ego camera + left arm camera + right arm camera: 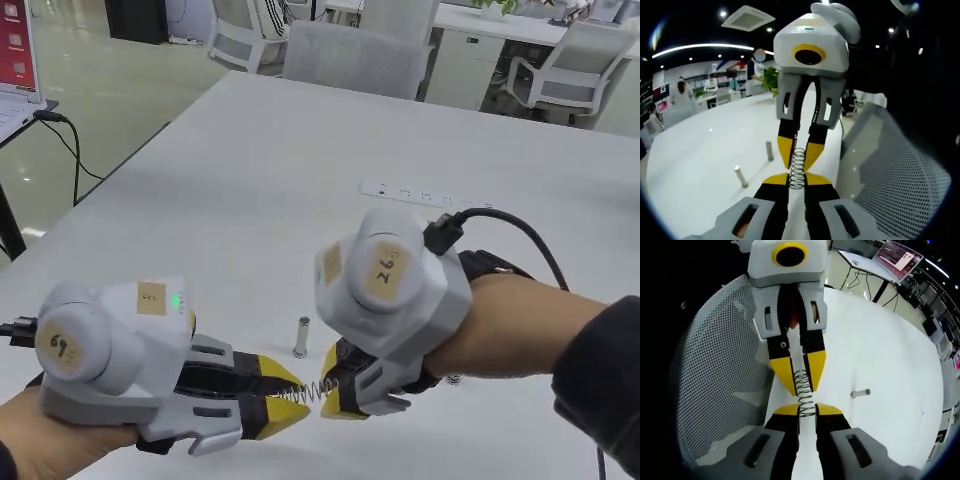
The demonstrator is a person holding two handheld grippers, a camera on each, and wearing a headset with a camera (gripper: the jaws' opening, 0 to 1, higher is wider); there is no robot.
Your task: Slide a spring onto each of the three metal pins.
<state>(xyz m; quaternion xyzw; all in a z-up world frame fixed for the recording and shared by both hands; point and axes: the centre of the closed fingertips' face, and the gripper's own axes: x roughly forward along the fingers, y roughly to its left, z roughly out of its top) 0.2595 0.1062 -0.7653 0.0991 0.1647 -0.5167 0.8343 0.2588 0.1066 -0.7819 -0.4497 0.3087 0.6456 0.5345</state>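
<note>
A small coil spring (310, 391) hangs in the air just above the white table, stretched between the two grippers' yellow tips. My left gripper (285, 398) is shut on one end of it, my right gripper (338, 397) on the other. In the left gripper view the spring (797, 168) rises from my own tips (796, 179) to the facing gripper. The right gripper view has the spring (804, 389) above my tips (807, 410). One upright metal pin (301, 337) stands just behind the spring. Two pins (769, 150) (740, 176) stand to the left, bare. A pin (860, 392) also lies right of the spring.
A white power strip (420, 195) lies farther back on the table (250, 180), with a black cable (520, 235) running to the right gripper. Grey mesh chairs (350, 55) stand at the far edge. A laptop (15, 70) sits on a stand at the left.
</note>
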